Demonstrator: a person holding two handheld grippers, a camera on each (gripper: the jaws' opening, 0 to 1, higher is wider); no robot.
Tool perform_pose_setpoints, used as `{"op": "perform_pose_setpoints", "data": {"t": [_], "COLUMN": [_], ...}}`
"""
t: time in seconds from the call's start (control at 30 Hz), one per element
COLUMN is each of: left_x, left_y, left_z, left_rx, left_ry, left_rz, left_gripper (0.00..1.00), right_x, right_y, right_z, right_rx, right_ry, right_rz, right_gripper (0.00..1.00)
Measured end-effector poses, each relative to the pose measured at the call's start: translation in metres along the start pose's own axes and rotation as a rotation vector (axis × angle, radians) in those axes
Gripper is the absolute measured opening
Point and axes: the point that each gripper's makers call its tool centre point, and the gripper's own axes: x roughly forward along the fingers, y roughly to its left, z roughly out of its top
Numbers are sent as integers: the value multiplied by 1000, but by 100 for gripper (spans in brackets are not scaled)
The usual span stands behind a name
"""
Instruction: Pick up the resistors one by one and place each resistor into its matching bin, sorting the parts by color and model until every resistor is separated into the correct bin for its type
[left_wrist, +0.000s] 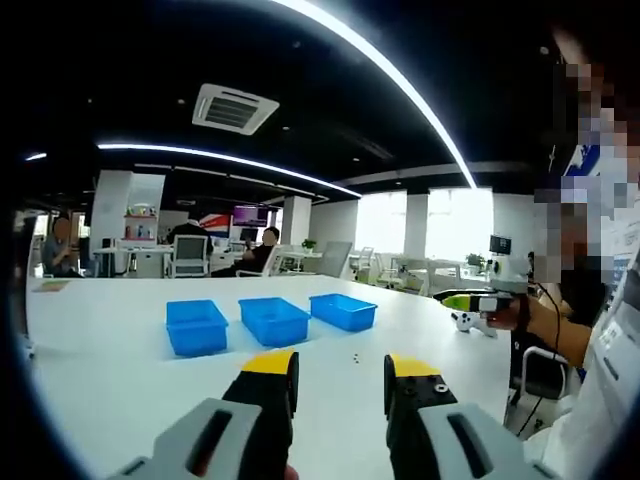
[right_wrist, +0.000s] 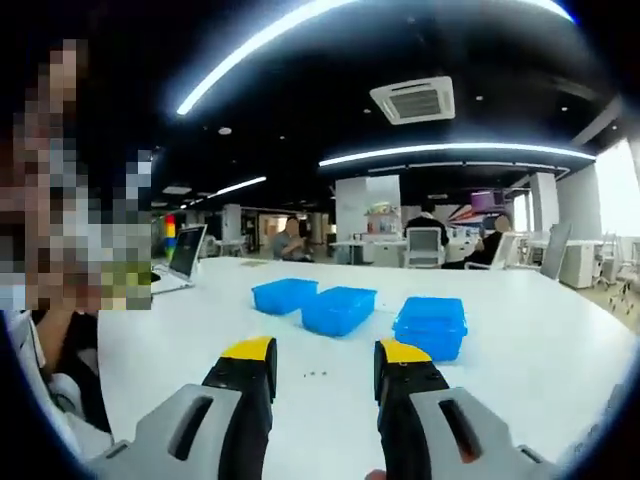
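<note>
Looking along the left gripper (left_wrist: 340, 385), the left gripper view takes in a white counter (left_wrist: 110, 370) with three blue bins (left_wrist: 272, 320) in a row across the middle of the frame, and at the right edge a person's hand (left_wrist: 522, 312) holding the right gripper (left_wrist: 470, 301), a green-and-white device, over the counter's far side. The right gripper view looks over the same counter from the other side: the bins (right_wrist: 338, 309) sit at centre frame, and an open laptop (right_wrist: 183, 256) stands at middle left.

The resistors (left_wrist: 357, 357) appear as a few tiny dark specks on the counter, just above and between the jaw tips in the left gripper view, in front of the bins. In the right gripper view they (right_wrist: 316, 374) lie between the jaw tips at lower centre. Their colour and markings are too small to tell.

Both pairs of yellow-tipped jaws stand well apart, holding nothing and touching nothing. The right gripper (right_wrist: 325, 372) hangs above the counter, short of the bins.
</note>
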Motion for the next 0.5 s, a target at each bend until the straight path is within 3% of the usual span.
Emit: {"op": "perform_pose_setpoints", "data": {"t": [0.2, 0.5], "left_x": [1, -1], "left_y": [-2, -1], "left_z": [-1, 0], "left_rx": [1, 1], "left_ry": [2, 0], "left_rz": [-5, -1], "left_gripper": [36, 36], "right_x": [-7, -2], "right_y": [5, 13], "right_z": [-5, -4], "right_rx": [-4, -16], "right_ry": [9, 27], "right_rz": [7, 53], "right_gripper": [41, 46]}}
